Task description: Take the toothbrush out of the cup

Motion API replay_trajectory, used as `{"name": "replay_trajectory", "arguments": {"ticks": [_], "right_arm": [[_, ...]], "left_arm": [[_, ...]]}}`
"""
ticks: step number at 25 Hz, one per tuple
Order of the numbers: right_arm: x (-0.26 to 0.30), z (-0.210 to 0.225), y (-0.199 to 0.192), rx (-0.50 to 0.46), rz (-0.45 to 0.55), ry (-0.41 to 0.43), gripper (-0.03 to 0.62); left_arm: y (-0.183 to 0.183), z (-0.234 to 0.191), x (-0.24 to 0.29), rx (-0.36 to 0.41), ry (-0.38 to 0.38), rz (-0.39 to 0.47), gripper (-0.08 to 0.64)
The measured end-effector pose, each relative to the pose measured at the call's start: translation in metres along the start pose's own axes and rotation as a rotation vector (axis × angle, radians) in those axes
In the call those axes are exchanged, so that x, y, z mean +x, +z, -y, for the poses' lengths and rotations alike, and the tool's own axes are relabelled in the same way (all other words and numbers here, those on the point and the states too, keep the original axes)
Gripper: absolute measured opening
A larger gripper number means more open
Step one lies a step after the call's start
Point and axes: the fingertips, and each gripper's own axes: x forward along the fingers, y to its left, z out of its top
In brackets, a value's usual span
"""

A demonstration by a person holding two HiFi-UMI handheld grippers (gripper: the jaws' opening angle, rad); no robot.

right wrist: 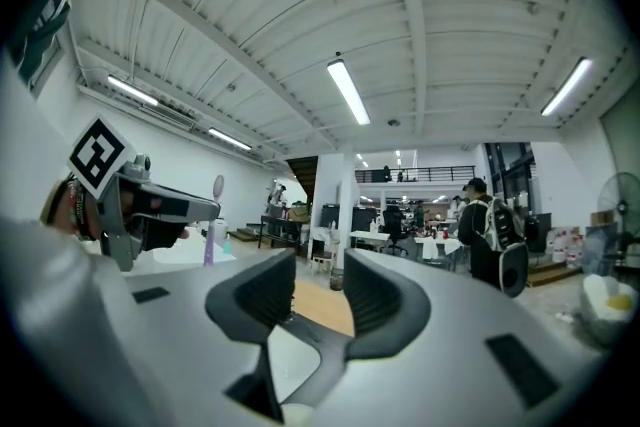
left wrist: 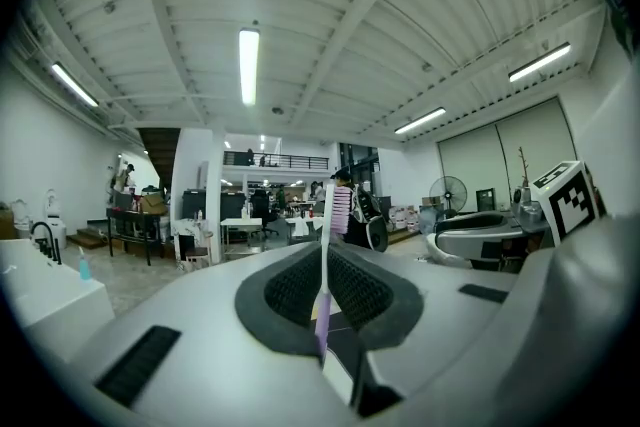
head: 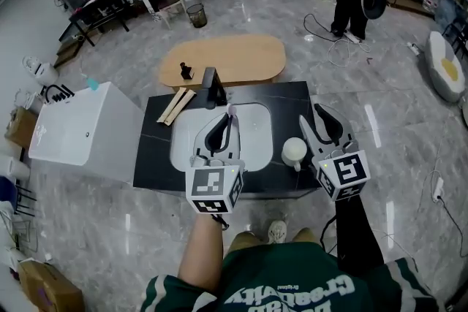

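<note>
Above the white sink basin (head: 183,146) set in the black stone countertop (head: 157,150), your left gripper (head: 225,120) points level and its jaws are closed on the slim purple-handled toothbrush with a white-and-pink bristle head (head: 231,112). In the left gripper view the toothbrush (left wrist: 323,295) stands upright between the dark ribbed pads (left wrist: 290,290), with its lower handle pinched there and its head rising clear above the jaw tips. The toothbrush is out of the rounded white cup (head: 295,150), which sits on the countertop to the right of the basin, apart from the brush and just beside your right gripper (head: 314,115).

Your right gripper also points level, over the right end of the countertop. In the right gripper view its jaws (right wrist: 320,270) stand apart with nothing between them; through the gap you see only the floor and the tan tabletop beyond. That view also catches the left gripper (right wrist: 150,205) off to the left, with the toothbrush (right wrist: 210,240) sticking up from it.

Behind the basin stands a black faucet (head: 212,88). Two pale wooden strips (head: 175,106) lie on the counter's back left corner. Past the counter is a tan oval wooden table (head: 227,58).
</note>
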Motion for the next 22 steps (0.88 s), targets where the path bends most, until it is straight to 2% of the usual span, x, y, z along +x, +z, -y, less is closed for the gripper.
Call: {"name": "replay_trajectory", "arguments": {"ticks": [4,5,6,13,22], "right_arm": [[-0.0015,-0.0049,0.0008,-0.003,0.012,0.004,0.138],[-0.0021,-0.0057,0.0005,-0.008,0.015,0.002,0.1],[-0.0028,-0.0063,0.0003,-0.01,0.017,0.0,0.009],[-0.0041,-0.0078,0.0015,-0.072,0.012,-0.01,0.003],[-0.003,-0.0018,0.0001,-0.062,0.01,-0.022,0.003]], "left_arm": [[-0.0019,-0.001,-0.0043,-0.002,0.005,0.001,0.02],[-0.0033,-0.0016,-0.005,-0.002,0.007,0.002,0.02],[-0.0048,-0.0024,-0.0053,-0.003,0.01,0.003,0.02],[-0.0086,-0.0063,-0.0055,-0.006,0.025,0.001,0.02],[-0.0065,-0.0063,-0.001,-0.015,0.025,0.002,0.02]]}}
